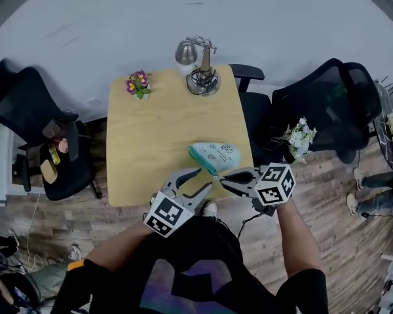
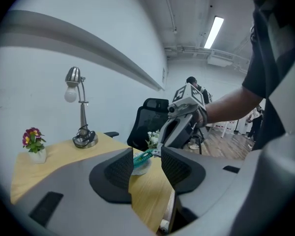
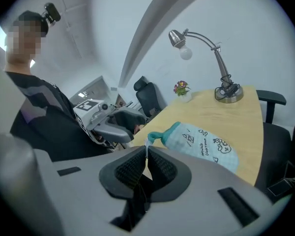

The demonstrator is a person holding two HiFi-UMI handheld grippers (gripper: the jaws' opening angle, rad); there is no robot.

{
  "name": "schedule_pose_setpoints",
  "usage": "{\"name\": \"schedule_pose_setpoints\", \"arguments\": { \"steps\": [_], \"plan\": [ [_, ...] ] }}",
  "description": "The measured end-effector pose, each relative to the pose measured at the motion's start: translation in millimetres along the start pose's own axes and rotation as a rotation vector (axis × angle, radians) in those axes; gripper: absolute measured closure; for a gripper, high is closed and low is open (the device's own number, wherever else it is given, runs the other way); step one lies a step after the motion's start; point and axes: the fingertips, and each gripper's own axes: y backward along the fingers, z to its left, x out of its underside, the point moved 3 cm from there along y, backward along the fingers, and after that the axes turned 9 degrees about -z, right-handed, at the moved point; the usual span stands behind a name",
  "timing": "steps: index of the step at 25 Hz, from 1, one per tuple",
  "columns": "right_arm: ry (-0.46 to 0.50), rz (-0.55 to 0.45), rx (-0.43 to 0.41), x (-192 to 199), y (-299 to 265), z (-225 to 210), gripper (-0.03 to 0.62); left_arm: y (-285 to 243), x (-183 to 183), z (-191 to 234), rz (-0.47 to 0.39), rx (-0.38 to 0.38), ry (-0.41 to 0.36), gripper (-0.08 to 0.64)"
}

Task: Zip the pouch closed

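A pale blue pouch (image 1: 216,154) with small drawings and a teal zipper end lies near the table's front right edge. My right gripper (image 1: 223,177) is shut on the thin white zipper pull (image 3: 147,145) at the pouch's (image 3: 202,145) teal end, which is raised off the wood. My left gripper (image 1: 205,177) stands open just left of that end, with nothing between its fingers. In the left gripper view the teal end (image 2: 143,156) shows beyond the gap, with the right gripper (image 2: 161,149) behind it.
A silver desk lamp (image 1: 200,67) and a small flower pot (image 1: 138,84) stand at the back of the wooden table (image 1: 157,136). Black office chairs (image 1: 46,142) flank the table; another flower bunch (image 1: 300,136) sits at the right.
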Motion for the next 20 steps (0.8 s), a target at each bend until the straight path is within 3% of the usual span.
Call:
{"name": "schedule_pose_setpoints", "arguments": {
  "steps": [9,20],
  "plan": [
    [-0.075,0.01,-0.099,-12.0,-22.4,10.4,0.561,7.3,10.2,-16.3,0.039,0.126,-0.052,0.394],
    [-0.111,0.025,-0.167,-22.0,-32.0,15.3,0.571,11.4,13.0,-8.7,0.04,0.125,-0.057,0.393]
  ]
}}
